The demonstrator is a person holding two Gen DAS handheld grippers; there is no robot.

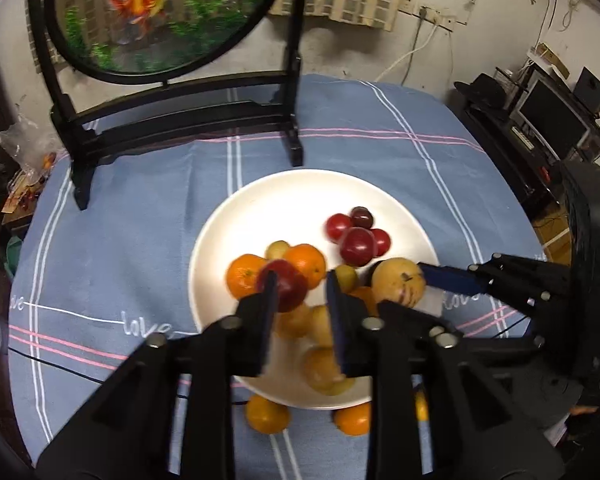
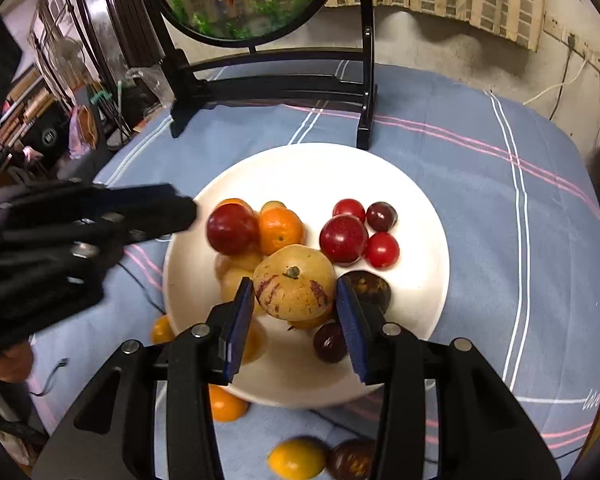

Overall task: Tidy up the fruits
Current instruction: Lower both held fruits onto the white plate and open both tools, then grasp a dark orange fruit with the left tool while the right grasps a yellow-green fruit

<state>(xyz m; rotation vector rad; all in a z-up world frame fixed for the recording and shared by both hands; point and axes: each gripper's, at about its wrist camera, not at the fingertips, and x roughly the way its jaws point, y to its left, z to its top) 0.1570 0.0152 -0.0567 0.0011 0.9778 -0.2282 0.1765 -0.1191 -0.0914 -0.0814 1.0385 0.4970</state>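
- The left hand-held gripper (image 1: pixel 302 280) hangs over the left side of the plate (image 2: pixel 300 152) with its jaws spread and pinching nothing; a big red fruit (image 2: pixel 232 234) lies just beside its tips on top of the orange pile, which looks like a sorting spot for it.
- Three loose oranges (image 2: pixel 226 402) lie off the plate on the cloth-covered bench (image 2: pixel 480 200), near its front-left rim; they probably wait their turn to be sorted.
- On the plate I count two oranges (image 2: pixel 280 230) at the left, touching each other and the big red fruit; like seems to be grouped with like.
- In the middle the right hand-held gripper (image 2: pixel 294 292) pinches one yellow melon (image 2: pixel 296 276) with purple streaks, a pad on each flank and the stalk up; it is held above several small yellow fruits (image 2: pixel 234 282), whose number I cannot tell, perhaps to be set among them.
- To the right, well apart from the oranges, sits a tight red cluster (image 2: pixel 354 236): one large, two small, and one darker purple fruit, all touching.
- Dark brown fruits (image 2: pixel 366 290) number three: two on the plate near the right pad, one on the bench beside the front orange.
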